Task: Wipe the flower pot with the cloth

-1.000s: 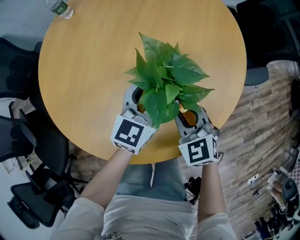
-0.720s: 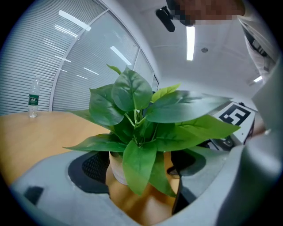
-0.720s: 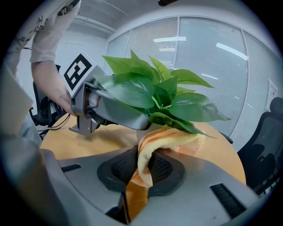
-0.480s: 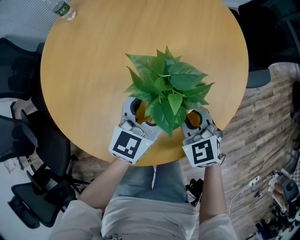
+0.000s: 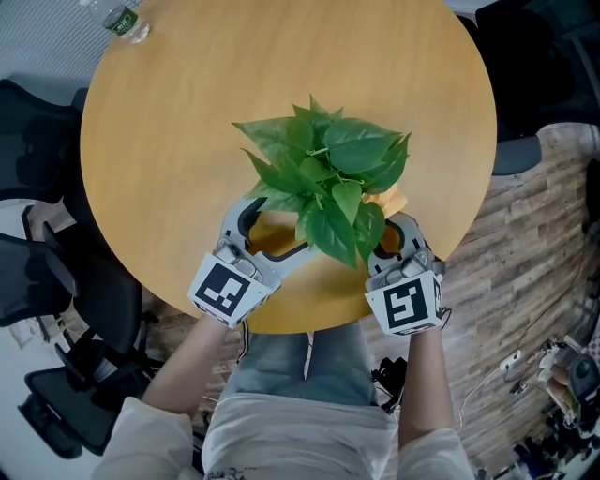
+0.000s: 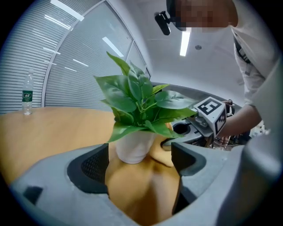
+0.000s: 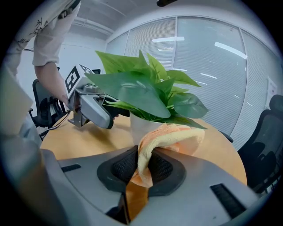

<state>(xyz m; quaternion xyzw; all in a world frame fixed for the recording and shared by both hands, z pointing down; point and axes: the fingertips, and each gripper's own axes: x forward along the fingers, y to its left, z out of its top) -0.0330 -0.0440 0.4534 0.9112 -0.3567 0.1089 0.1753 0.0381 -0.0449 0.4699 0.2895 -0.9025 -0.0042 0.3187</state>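
A leafy green plant (image 5: 323, 178) stands in a white flower pot (image 6: 132, 145) near the front edge of the round wooden table (image 5: 187, 112). My left gripper (image 5: 272, 230) is open at the pot's left. In the left gripper view the pot stands just beyond its fingertips and nothing is gripped. My right gripper (image 5: 389, 230) is shut on the orange cloth (image 7: 163, 137). The cloth's free end lies against the pot's (image 7: 137, 126) side under the leaves. In the head view the leaves hide the pot.
A water bottle (image 5: 117, 17) stands at the table's far left edge. Black office chairs (image 5: 37, 281) sit left of the table, and another (image 7: 265, 150) is at the right. The table's near edge runs just under both grippers.
My left gripper has drawn back to the left and its jaws have spread wider, away from the pot. The plant's leaves have turned and shifted slightly left. The right gripper has barely moved.
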